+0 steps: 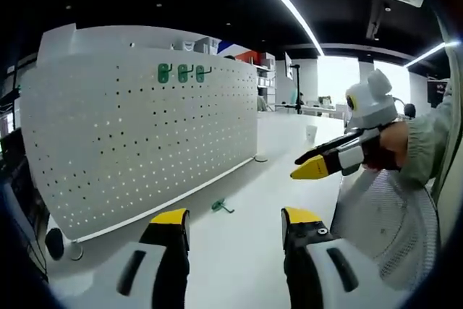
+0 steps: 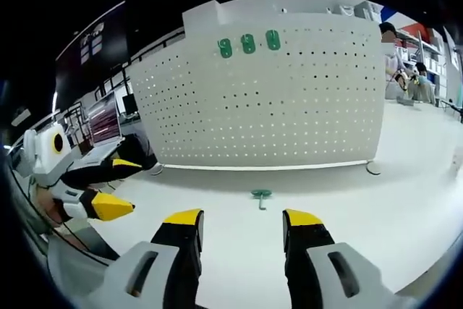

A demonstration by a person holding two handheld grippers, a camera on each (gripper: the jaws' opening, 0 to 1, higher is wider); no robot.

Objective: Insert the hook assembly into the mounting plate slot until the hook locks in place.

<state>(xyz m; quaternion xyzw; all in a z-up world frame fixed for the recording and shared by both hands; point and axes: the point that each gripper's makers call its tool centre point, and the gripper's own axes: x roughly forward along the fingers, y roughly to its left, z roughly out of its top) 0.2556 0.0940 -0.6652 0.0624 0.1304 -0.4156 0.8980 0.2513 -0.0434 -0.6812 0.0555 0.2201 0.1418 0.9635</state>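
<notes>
A white pegboard (image 1: 145,135) (image 2: 275,106) stands upright on the white table (image 1: 239,251). Three green hooks (image 1: 182,72) (image 2: 248,43) hang side by side near its top edge. One loose green hook (image 1: 219,206) (image 2: 260,195) lies on the table in front of the board. My left gripper (image 1: 236,216) is open and empty, low over the table, a short way back from the loose hook. My right gripper (image 2: 242,217) is also open and empty, facing that hook. Each gripper shows in the other's view: the right gripper (image 1: 315,166) held by a hand, the left gripper (image 2: 126,186) with its jaws apart.
The board rests on small round feet (image 2: 372,168). A white cup (image 1: 311,133) stands further back on the table. Monitors (image 2: 105,117) sit to the left of the board, and people (image 2: 416,81) are at the back right. A person's sleeve (image 1: 427,142) is beside the right gripper.
</notes>
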